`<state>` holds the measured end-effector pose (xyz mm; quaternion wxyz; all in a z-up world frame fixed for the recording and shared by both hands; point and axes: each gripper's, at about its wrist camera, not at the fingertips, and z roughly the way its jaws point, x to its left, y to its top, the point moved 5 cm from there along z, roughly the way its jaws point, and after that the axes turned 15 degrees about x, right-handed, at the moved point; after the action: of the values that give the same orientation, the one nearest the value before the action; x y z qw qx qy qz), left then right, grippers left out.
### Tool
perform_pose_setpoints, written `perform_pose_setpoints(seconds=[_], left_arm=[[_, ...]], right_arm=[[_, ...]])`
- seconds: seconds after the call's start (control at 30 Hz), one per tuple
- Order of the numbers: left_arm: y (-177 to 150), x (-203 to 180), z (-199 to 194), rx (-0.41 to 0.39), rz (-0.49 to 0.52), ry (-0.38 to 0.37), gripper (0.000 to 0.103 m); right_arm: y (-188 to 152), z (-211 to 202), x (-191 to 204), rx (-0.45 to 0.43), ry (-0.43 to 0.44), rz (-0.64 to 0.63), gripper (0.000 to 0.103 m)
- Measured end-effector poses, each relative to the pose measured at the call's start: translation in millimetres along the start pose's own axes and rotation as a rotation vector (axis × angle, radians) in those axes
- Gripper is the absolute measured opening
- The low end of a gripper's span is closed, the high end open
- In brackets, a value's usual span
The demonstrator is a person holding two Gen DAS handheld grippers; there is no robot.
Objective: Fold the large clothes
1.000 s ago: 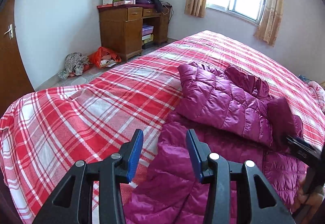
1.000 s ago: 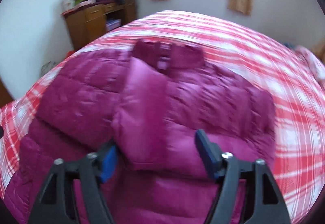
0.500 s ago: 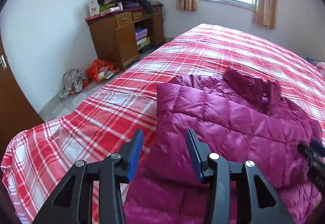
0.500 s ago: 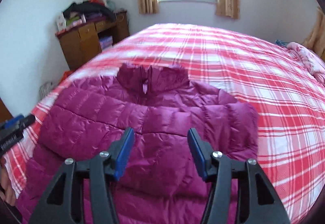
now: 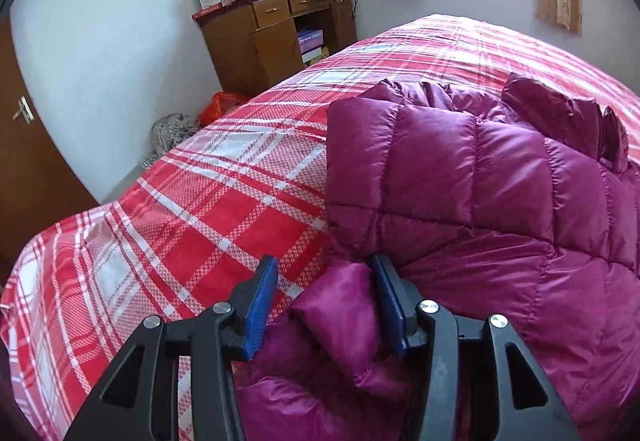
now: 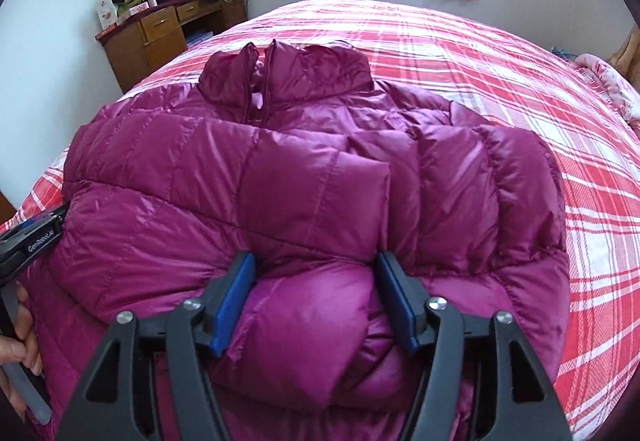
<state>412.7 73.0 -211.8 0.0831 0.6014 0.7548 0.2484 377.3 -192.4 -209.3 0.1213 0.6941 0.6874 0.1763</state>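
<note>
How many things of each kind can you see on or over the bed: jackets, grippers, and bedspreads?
Purple puffer jacket: 1
Grippers: 2, the left gripper and the right gripper
Red plaid bedspread: 1
Total: 4

The jacket (image 6: 304, 177) lies on the bed (image 6: 500, 53), the desk (image 6: 160, 37) behind-left.

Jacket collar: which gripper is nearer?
Right. The right gripper sits at the jacket hem, straight below the collar. The left gripper is at the hem's left corner, farther off.
</note>
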Motion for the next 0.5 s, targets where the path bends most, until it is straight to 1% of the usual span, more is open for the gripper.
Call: perform_pose_setpoints(seconds=[0.07,0.1,0.13,0.2,0.23,0.27,0.3,0.33,0.4,0.43,0.5], left_arm=[[0.2,-0.8,-1.2,-0.005,0.004,0.012,0.053],[0.1,1.0,-1.2,-0.004,-0.002,0.009,0.055],[-0.3,4.1,-2.2,-0.003,-0.014,-0.006,0.058],[-2.1,14.7,-4.4,0.018,-0.045,-0.096,0.060],[-3.7,21.1,-5.9,0.043,-0.057,-0.166,0.060],[-6.7,30.1,-10.5,0.086,-0.076,-0.249,0.060],[-9.0,37.8,-16.7,0.116,-0.094,-0.307,0.060],[-9.7,42.6,-21.7,0.130,-0.105,-0.342,0.060],[-6.6,53.9,-37.8,0.133,-0.135,-0.418,0.060],[-2.1,57.2,-46.0,0.122,-0.148,-0.439,0.060],[12.2,57.8,-58.6,0.110,-0.167,-0.437,0.062]], right_arm=[[-1.1,-1.9,1.7,-0.002,-0.009,-0.002,0.066],[1.2,-0.8,2.5,-0.002,-0.009,-0.001,0.067],[0.9,-0.9,1.8,-0.001,-0.007,0.002,0.070],[1.0,-2.2,0.9,0.014,0.008,-0.001,0.073],[0.6,-4.6,0.4,0.031,0.007,-0.007,0.074],[-0.3,-8.6,-0.9,0.054,0.018,-0.011,0.074],[-1.0,-15.5,-4.0,0.072,0.053,-0.003,0.074],[0.6,-25.4,-9.3,0.075,0.107,0.016,0.074],[11.1,-41.0,-21.0,0.075,0.156,0.061,0.074],[21.1,-46.6,-27.9,0.083,0.163,0.087,0.074],[46.9,-53.6,-40.9,0.092,0.183,0.153,0.074]])
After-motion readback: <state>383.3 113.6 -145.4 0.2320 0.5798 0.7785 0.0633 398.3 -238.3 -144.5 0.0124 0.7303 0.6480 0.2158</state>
